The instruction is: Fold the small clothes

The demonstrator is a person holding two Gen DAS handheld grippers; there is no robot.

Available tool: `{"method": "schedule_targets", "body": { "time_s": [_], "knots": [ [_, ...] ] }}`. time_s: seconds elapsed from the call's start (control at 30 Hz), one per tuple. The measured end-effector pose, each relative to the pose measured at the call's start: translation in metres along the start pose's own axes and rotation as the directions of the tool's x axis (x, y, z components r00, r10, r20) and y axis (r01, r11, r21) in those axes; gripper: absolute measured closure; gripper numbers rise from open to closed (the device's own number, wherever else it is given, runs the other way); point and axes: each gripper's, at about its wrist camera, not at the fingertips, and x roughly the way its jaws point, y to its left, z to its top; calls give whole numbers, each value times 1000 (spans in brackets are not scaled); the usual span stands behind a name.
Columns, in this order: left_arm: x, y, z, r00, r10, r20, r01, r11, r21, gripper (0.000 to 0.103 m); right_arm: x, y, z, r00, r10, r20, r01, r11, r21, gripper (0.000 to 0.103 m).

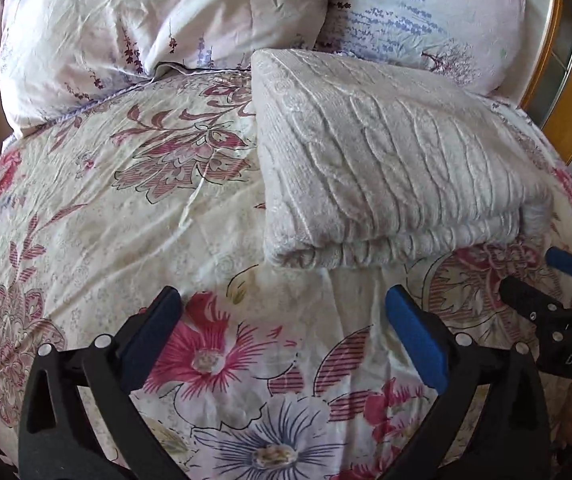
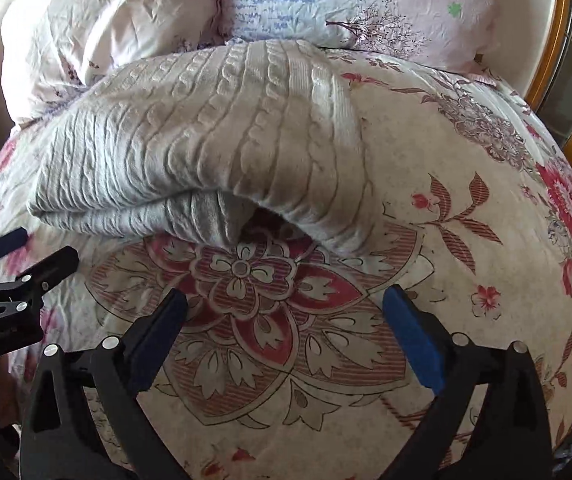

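Observation:
A grey-white cable-knit garment [image 1: 386,168] lies folded in layers on the floral bedspread [image 1: 106,208], ahead and to the right of my left gripper [image 1: 282,300]. In the right wrist view the garment [image 2: 206,140] lies ahead and to the left of my right gripper [image 2: 286,304], its near right corner lifted slightly off the bed. Both grippers are open and empty, hovering over the bedspread just short of the garment. The right gripper [image 1: 534,272] shows at the right edge of the left wrist view; the left gripper [image 2: 42,248] shows at the left edge of the right wrist view.
Two pale floral pillows [image 1: 146,32] [image 1: 426,16] lie behind the garment at the head of the bed. A wooden frame [image 1: 558,40] runs along the right. The bedspread [image 2: 466,200] extends to the right of the garment.

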Motion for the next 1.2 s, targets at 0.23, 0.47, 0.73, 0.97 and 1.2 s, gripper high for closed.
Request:
{"method": "schedule_targets", "body": {
  "time_s": [0.23, 0.47, 0.73, 0.97, 1.2],
  "knots": [
    [-1, 1, -4, 1000, 10, 19, -10, 1000, -1, 2, 0, -1, -5, 999, -13, 48, 12, 1000, 13, 1],
    [-1, 2, -4, 1000, 11, 20, -11, 1000, 3, 2, -1, -1, -7, 999, -12, 52, 12, 1000, 13, 1],
    [-1, 2, -4, 1000, 10, 20, -10, 1000, 4, 2, -2, -1, -7, 999, -12, 53, 11, 1000, 12, 1],
    [-2, 2, -4, 1000, 10, 20, -10, 1000, 4, 2, -1, -1, -7, 999, -12, 53, 11, 1000, 12, 1],
    [-2, 2, -4, 1000, 9, 21, -10, 1000, 5, 2, -1, -1, -7, 998, -13, 53, 12, 1000, 13, 1]
  ]
}}
